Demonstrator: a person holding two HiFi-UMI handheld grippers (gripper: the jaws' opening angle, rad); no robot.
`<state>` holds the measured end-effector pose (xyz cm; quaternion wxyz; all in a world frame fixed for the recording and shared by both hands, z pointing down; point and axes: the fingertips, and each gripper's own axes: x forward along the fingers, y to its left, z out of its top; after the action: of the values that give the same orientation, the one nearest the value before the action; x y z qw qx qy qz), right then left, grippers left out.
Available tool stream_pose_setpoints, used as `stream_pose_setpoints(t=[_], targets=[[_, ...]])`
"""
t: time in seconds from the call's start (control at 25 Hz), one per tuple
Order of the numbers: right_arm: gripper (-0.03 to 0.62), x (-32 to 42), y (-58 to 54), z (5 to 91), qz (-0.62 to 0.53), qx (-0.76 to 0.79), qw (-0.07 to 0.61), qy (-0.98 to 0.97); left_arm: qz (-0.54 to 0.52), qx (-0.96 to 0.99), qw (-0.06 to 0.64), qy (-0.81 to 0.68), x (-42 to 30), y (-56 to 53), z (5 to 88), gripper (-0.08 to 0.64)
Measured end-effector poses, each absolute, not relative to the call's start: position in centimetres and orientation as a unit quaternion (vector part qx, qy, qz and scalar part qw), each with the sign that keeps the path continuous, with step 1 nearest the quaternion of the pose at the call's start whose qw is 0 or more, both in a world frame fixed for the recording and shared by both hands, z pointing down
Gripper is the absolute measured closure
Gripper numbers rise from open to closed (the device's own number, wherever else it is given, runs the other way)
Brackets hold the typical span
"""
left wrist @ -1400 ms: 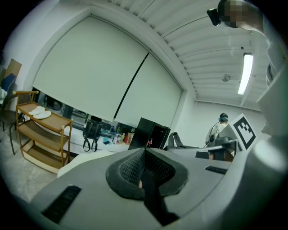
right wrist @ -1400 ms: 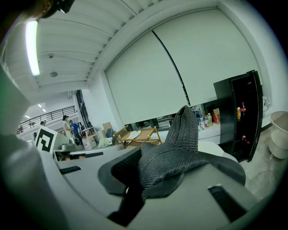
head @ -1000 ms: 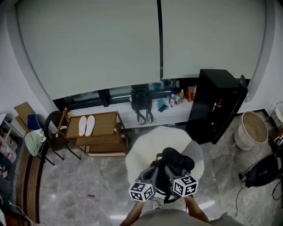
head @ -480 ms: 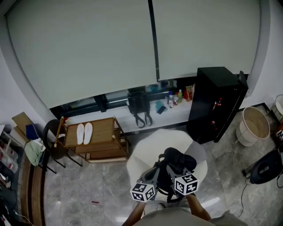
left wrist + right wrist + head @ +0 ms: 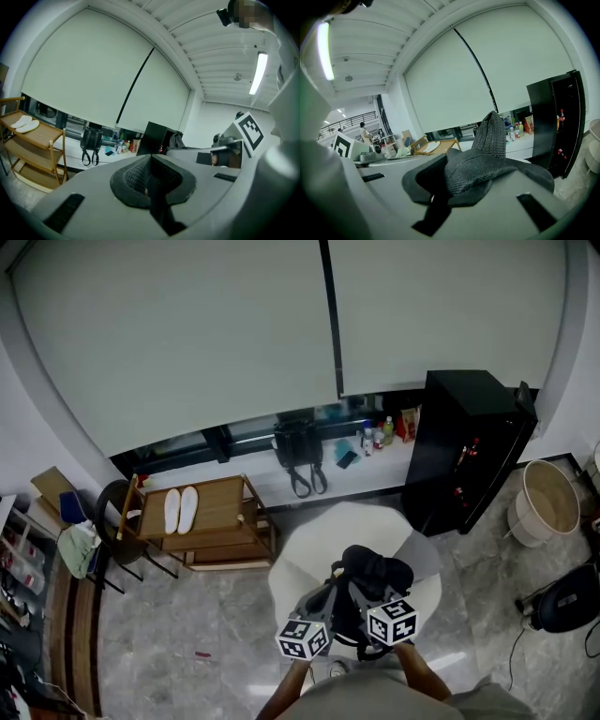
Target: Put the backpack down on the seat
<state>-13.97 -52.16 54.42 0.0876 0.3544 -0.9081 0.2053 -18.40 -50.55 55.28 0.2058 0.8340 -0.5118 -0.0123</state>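
A black backpack (image 5: pixel 377 574) hangs just over a round white seat (image 5: pixel 305 554), low in the middle of the head view. My right gripper (image 5: pixel 368 600) is shut on a grey woven strap (image 5: pixel 492 140) of the backpack, which bunches up between its jaws (image 5: pixel 454 180). My left gripper (image 5: pixel 325 600) points at the backpack's left side. Its jaws (image 5: pixel 150 176) stand closed together, and no strap shows between them. The right gripper's marker cube (image 5: pixel 248 131) appears at the right of the left gripper view.
A tall black cabinet (image 5: pixel 469 446) stands right of the seat, with a round bin (image 5: pixel 548 502) beyond it. A wooden rack (image 5: pixel 202 517) with white insoles stands to the left, next to a black chair (image 5: pixel 117 521). A black bag (image 5: pixel 298 451) and bottles sit on the window ledge.
Only the head camera has shifted slightly. Both grippers and the backpack hold about the same place over the seat.
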Motion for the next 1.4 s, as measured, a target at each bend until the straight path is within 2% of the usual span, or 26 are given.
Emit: stream_pose_setpoints(t=[0.32,0.6,1.4], targets=[[0.545,-13.3,-52.2,55.6,0.224,0.339,0.083,-0.91,-0.009,0.825,0.227,-0.518,-17.3,-50.6,56.7,0.529],[0.545,-12.8,-50.7,57.6,0.221,0.331,0.104,-0.911,0.005,0.814,0.268,-0.515,-16.7,-48.5,60.3,0.529],[0.546,-10.8,-38.4,74.5,0.324,0.305,0.184,-0.876,0.065,0.783,0.36,-0.504,-16.6,-40.3,76.1,0.529]])
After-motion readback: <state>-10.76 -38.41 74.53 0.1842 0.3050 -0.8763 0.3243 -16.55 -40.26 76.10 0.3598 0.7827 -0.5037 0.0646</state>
